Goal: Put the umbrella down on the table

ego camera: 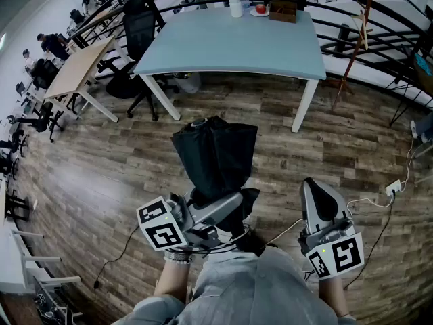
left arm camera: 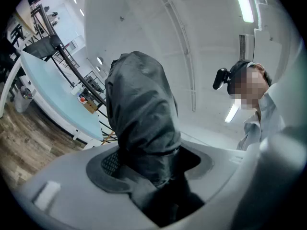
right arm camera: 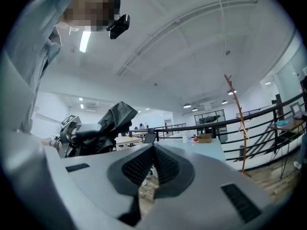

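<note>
A folded black umbrella [ego camera: 215, 158] sticks out forward from my left gripper [ego camera: 206, 215], which is shut on its lower end, over the wooden floor short of the table. In the left gripper view the umbrella [left arm camera: 141, 119] fills the space between the jaws of the left gripper [left arm camera: 151, 169], and the pads press on its fabric. The light blue table [ego camera: 233, 46] stands ahead, beyond the umbrella's tip. My right gripper [ego camera: 323, 205] is at the right, shut and empty; in its own view the right gripper [right arm camera: 153, 163] has its pads meeting, with the umbrella [right arm camera: 117, 116] to its left.
At the table's far edge stand a white bottle [ego camera: 235, 5], a red thing on a plate [ego camera: 260, 9] and a brown box [ego camera: 283, 11]. A black office chair [ego camera: 139, 32] and a wooden desk [ego camera: 81, 66] are at the left. A black railing [ego camera: 379, 26] runs behind. A power strip [ego camera: 394, 187] lies on the floor.
</note>
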Motion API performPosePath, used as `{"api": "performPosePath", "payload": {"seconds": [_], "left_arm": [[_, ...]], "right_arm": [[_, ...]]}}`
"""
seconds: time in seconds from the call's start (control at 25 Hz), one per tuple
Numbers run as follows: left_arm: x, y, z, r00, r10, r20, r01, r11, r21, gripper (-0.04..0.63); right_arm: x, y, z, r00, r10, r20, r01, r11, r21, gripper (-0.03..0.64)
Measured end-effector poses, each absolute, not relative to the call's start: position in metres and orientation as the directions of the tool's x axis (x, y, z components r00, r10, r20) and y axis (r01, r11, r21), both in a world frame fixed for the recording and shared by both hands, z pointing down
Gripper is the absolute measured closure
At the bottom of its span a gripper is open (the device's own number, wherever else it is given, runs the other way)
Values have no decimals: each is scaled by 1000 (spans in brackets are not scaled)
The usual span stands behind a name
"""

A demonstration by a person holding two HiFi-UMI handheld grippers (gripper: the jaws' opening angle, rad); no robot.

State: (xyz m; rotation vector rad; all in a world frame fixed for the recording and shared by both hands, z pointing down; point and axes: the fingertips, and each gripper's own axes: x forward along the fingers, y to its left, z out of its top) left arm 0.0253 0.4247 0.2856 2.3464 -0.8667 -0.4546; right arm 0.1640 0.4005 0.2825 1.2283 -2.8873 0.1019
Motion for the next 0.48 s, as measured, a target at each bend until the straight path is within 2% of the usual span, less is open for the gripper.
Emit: {"api": "performPosePath", "payload": {"seconds": [0.36,0.48], "left_arm": [[3,399,291,743,-664,-83,-490,-624,609,314],[-5,392,294,730,-681,-52,-533,-615,581,314]], "right_arm": [[134,384,279,-683,-730,29,-731,682,-38,617],[127,381,278,-679,-733,30,-734,679,-27,617]]}}
